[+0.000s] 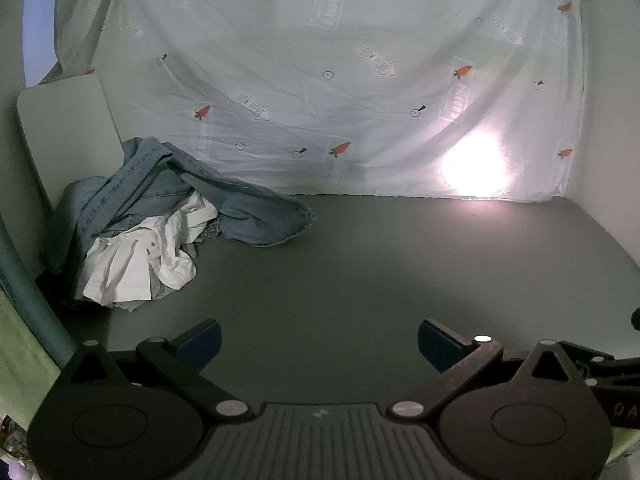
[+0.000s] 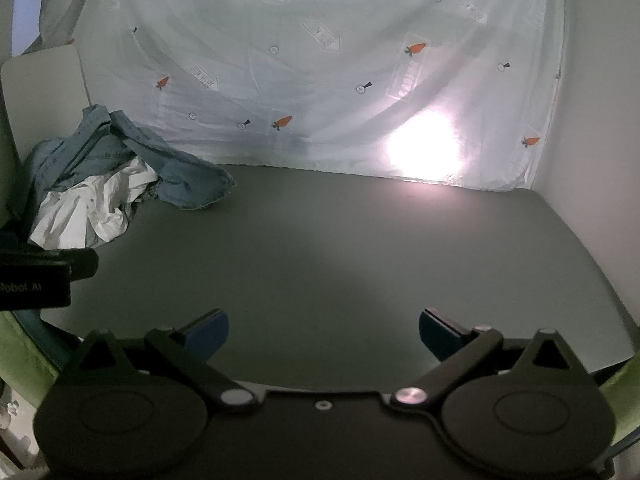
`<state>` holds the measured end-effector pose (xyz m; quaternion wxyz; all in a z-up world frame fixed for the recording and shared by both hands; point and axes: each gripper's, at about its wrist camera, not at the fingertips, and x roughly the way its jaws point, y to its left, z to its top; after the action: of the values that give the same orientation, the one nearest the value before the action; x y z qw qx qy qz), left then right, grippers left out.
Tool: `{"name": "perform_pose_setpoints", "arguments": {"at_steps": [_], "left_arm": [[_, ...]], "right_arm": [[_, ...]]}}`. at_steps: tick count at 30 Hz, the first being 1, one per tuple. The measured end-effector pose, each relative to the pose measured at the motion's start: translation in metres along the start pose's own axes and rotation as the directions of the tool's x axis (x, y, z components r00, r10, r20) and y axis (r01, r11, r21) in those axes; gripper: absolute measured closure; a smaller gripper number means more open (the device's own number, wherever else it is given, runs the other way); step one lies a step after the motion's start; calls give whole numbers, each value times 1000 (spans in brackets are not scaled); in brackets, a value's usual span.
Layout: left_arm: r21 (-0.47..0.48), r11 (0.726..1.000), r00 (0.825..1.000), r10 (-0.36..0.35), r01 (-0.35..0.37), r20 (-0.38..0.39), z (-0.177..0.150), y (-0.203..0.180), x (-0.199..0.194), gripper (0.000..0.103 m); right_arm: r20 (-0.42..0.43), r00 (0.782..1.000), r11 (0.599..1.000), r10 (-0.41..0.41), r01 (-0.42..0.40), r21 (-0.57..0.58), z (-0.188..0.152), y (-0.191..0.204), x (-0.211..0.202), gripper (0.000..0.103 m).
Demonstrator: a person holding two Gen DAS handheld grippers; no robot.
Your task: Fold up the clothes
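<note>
A pale mint hanging bedsheet (image 1: 320,80) fills the far side of the room, printed with small orange carrots, round plus marks and arrow boxes that read "LOOK HERE"; larger boxed lettering beside the carrots is too faint to read. A bright patch of light (image 1: 474,172) glows through it low on the right. Below it lies a broad, flat, dark grey tabletop (image 1: 380,264), bare across its middle and right, with a plain white wall (image 2: 600,120) closing off the right side. At the far left a light grey rounded board (image 1: 68,128) leans upright against the edge.

The clothes sit heaped in the far left corner of the tabletop: a crumpled light blue denim garment (image 1: 168,184) on top and behind, one part of it trailing right along the surface, and a rumpled white shirt (image 1: 140,256) spilling out beneath it toward the near side. Neither is folded.

The black left gripper (image 1: 319,344) hovers over the near edge with its blue-padded fingers spread wide and nothing between them. The black right gripper (image 2: 324,334) stands beside it, equally wide and empty. In the right wrist view, a black part at the left edge carries the partly readable words "Robot.AI"
</note>
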<state>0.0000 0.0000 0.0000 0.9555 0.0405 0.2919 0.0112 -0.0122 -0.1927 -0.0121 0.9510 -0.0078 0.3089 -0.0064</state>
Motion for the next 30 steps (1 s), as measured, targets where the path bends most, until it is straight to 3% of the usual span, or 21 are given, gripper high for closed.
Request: {"name": "perform_pose_setpoints", "arguments": {"at_steps": [30], "left_arm": [[19,1000,1000,-5,5,-8,8,-10,9,0]], "right_arm": [[0,1000,1000,-26,26,10,-1,7,12,0]]}}
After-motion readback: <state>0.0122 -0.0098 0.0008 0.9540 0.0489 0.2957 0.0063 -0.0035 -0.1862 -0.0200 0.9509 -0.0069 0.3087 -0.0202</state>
